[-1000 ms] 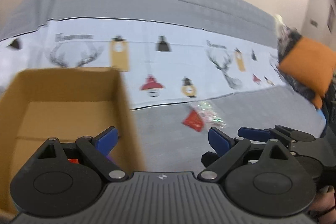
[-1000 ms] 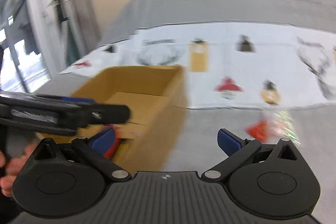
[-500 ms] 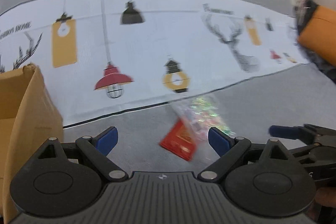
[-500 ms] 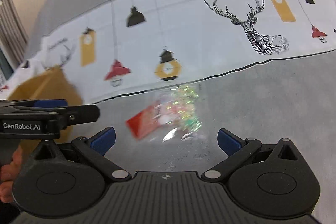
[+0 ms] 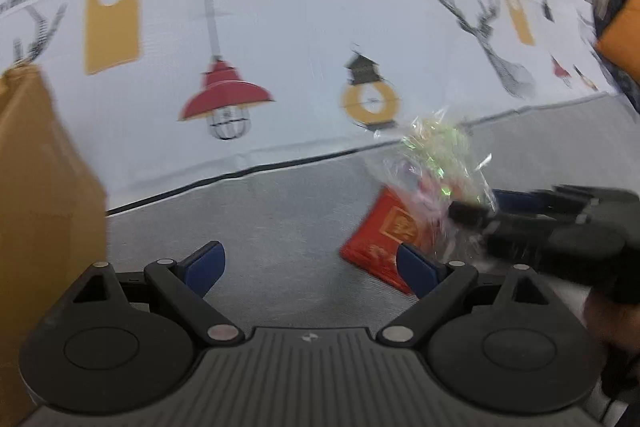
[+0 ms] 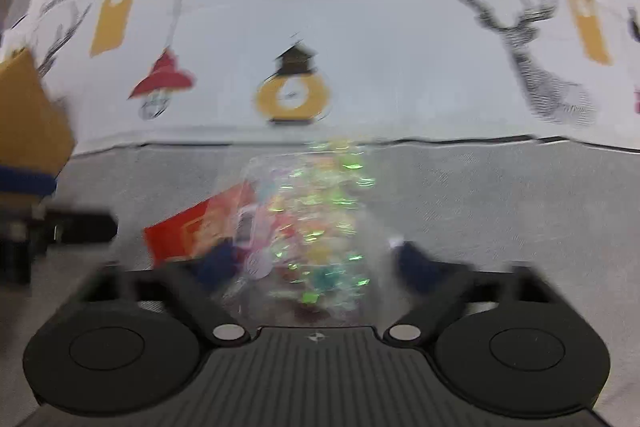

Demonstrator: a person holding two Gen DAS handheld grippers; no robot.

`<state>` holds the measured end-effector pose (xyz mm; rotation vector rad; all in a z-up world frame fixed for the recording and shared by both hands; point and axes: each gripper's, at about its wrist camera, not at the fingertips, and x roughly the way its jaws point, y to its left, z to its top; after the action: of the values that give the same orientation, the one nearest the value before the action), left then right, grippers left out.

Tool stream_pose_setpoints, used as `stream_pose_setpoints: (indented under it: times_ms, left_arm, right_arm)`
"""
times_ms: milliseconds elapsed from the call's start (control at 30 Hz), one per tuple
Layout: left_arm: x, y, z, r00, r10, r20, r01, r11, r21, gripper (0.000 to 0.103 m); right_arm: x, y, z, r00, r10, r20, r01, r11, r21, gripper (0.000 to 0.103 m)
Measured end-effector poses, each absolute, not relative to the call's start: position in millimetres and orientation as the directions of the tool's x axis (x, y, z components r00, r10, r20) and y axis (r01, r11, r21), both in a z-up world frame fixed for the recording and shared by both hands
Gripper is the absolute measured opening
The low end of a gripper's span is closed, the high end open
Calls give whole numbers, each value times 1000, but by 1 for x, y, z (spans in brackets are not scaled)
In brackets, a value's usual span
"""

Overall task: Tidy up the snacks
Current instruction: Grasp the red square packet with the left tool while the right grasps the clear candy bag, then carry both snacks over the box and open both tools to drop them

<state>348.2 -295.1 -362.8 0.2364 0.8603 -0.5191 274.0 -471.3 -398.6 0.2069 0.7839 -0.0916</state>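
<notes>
A clear bag of shiny wrapped candies [image 6: 316, 223] lies on the grey cloth, overlapping a flat red packet [image 6: 188, 231]. My right gripper [image 6: 316, 263] is open with the candy bag lying between its blue fingers; the view is blurred. In the left wrist view the candy bag [image 5: 436, 163] and red packet [image 5: 384, 235] sit right of centre, and the right gripper [image 5: 496, 203] reaches in from the right onto the bag. My left gripper [image 5: 310, 265] is open and empty, just left of the red packet. The cardboard box [image 5: 40, 179] stands at the left.
The table carries a white runner [image 5: 280, 47] printed with lamps and deer, behind the grey cloth [image 5: 260, 227]. An orange cushion [image 5: 624, 31] sits at the far right. The box corner also shows in the right wrist view [image 6: 28, 123].
Both grippers have swung right, away from the box, and moved in on the snacks. The right gripper has closed the distance until the candy bag lies between its fingers.
</notes>
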Motion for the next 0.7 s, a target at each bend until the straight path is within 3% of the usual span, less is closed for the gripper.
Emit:
stream_pose_setpoints:
  times_ms: [67,167,300,367,433,467,500,700]
  left_arm:
    - [347,-305,-369,515,-359,-779,562,827,-9,95]
    - [345,-320,-377,477,-401,-782,621,784,-23,94]
    - [345,-345,-393,433,-437,-788,702,713,-10,92]
    - [340,-354,-402,480,-444,-756,731,680,65,91]
    - [343,-356,-402,476,-464,-747,740,671,55,82]
    - [344,-356,-400,484,-464,-742,734,677,55,62]
    - [344,-356,-398,484,-467,-740,733,679,50,53]
    - [330,-351,-397,485,-465,-741,731,681,51,49]
  right_arm:
    - [271,-482,-400,701,27,-713,161,967,196,24]
    - [262,-487,-396,703,16,-711,153,973,173,15]
    - [237,-510,-383,720,-34,-693,226,956,189,13]
    - [221,-524,-379,722,-28,-691,241,947,214,12]
    - [206,-537,-381,720,-12,-694,264,929,258,12]
    - [200,-543,-383,720,2,-694,270,920,283,12]
    - [195,-548,-385,720,10,-694,280,911,303,12]
    - [185,-550,-379,724,-14,-689,275,923,270,12]
